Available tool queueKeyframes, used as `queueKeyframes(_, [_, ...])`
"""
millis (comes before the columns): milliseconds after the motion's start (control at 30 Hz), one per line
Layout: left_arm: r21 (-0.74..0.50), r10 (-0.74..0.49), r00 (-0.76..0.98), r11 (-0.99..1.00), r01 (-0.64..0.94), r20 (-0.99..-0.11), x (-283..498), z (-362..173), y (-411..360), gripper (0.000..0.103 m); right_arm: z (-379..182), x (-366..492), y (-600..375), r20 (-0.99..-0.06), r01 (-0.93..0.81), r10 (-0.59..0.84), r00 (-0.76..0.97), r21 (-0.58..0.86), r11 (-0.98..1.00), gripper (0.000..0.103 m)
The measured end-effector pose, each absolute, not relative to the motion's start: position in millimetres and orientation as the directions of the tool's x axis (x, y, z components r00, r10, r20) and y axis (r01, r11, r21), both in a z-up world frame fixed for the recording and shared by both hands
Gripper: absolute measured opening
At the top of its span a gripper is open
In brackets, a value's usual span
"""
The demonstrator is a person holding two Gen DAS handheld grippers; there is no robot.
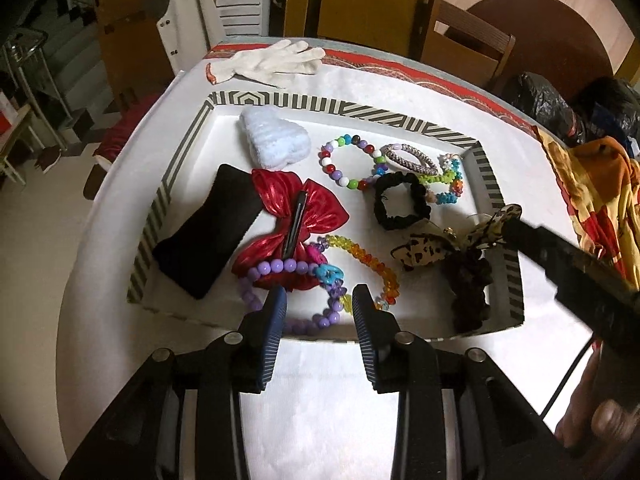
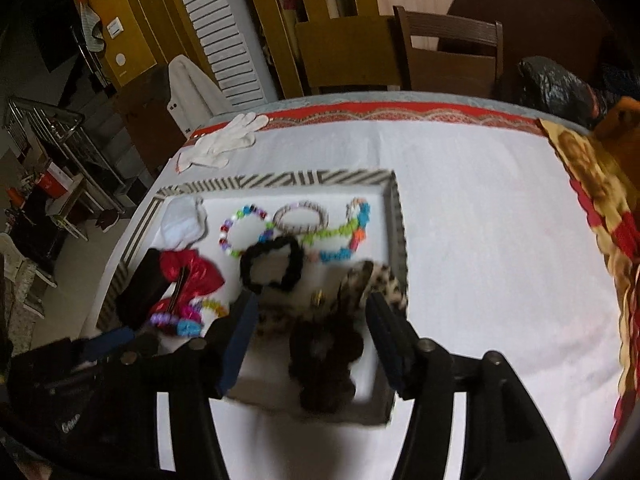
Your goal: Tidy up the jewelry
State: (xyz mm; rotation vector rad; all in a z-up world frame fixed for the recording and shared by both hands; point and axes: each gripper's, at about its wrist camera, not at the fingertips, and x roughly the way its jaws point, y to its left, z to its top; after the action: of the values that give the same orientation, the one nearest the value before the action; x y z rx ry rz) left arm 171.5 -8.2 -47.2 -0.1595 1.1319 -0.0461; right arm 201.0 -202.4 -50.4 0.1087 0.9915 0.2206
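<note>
A striped-rim tray [image 1: 492,184] [image 2: 396,216] on the white table holds jewelry and hair pieces: a red bow clip [image 1: 296,216] [image 2: 192,276], a purple bead bracelet [image 1: 276,270], a multicolour bead bracelet [image 1: 348,160] [image 2: 244,232], a black scrunchie [image 1: 400,202] [image 2: 272,268], a leopard-print bow [image 1: 432,248] [image 2: 380,280] and a dark brown scrunchie [image 1: 470,292] [image 2: 326,364]. My left gripper [image 1: 320,304] is open above the tray's near edge, by the purple bracelet. My right gripper [image 2: 312,308] is open over the brown scrunchie; in the left view its arm [image 1: 568,264] reaches in from the right.
A white glove [image 1: 272,62] [image 2: 220,140] lies beyond the tray. A black pouch [image 1: 208,228] and a pale blue fuzzy piece [image 1: 276,140] lie in the tray's left part. A patterned orange cloth [image 1: 600,184] [image 2: 592,200] covers the right table edge. Chairs stand behind.
</note>
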Motion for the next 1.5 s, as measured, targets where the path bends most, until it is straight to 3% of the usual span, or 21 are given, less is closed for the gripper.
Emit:
queueKeyframes(800, [-0.085, -0.047, 0.528, 0.995, -0.048, -0.848, 102, 6, -22, 0.047, -15, 109, -204, -0.779, -0.162, 0.243, 0.578, 0.182, 0.970, 0.068])
queueKeyframes(1500, [-0.053, 0.017, 0.605, 0.994, -0.097, -0.796, 86, 50, -18, 0.047, 30, 91, -194, -0.732, -0.223, 0.245, 0.636, 0.130, 0.966, 0.074])
